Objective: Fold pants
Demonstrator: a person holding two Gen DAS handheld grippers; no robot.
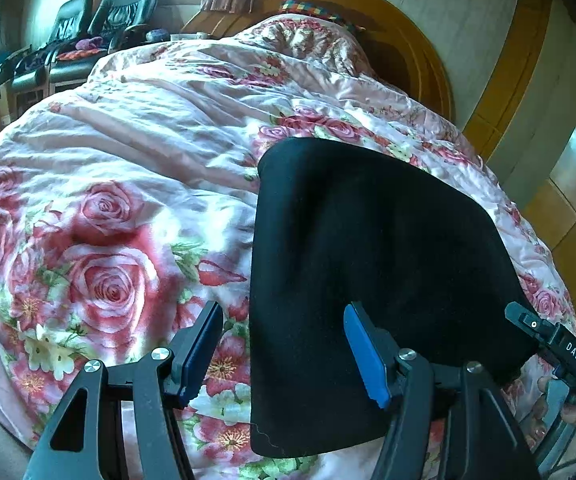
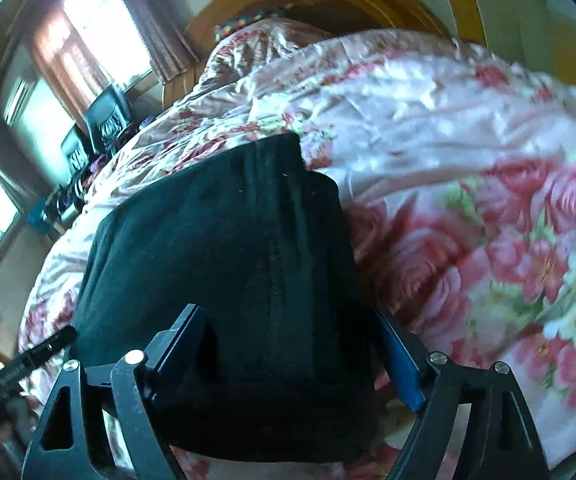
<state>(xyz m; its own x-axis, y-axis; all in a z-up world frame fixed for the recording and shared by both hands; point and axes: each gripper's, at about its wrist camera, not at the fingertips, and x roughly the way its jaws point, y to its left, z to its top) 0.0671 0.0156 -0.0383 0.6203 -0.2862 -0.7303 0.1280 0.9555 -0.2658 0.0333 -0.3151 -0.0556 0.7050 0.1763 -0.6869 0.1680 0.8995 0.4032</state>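
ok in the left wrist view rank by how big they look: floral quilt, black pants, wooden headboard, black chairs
1. pink floral quilt
2. folded black pants, though nearness to the camera inflates them
3. curved wooden headboard
4. black leather chairs, far off, so smallest only in appearance

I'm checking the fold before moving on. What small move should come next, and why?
Probably lift both grippers straight up and away. The black pants already lie as a compact folded rectangle on the floral quilt, and the left gripper and right gripper both have open jaws, gripping no cloth.
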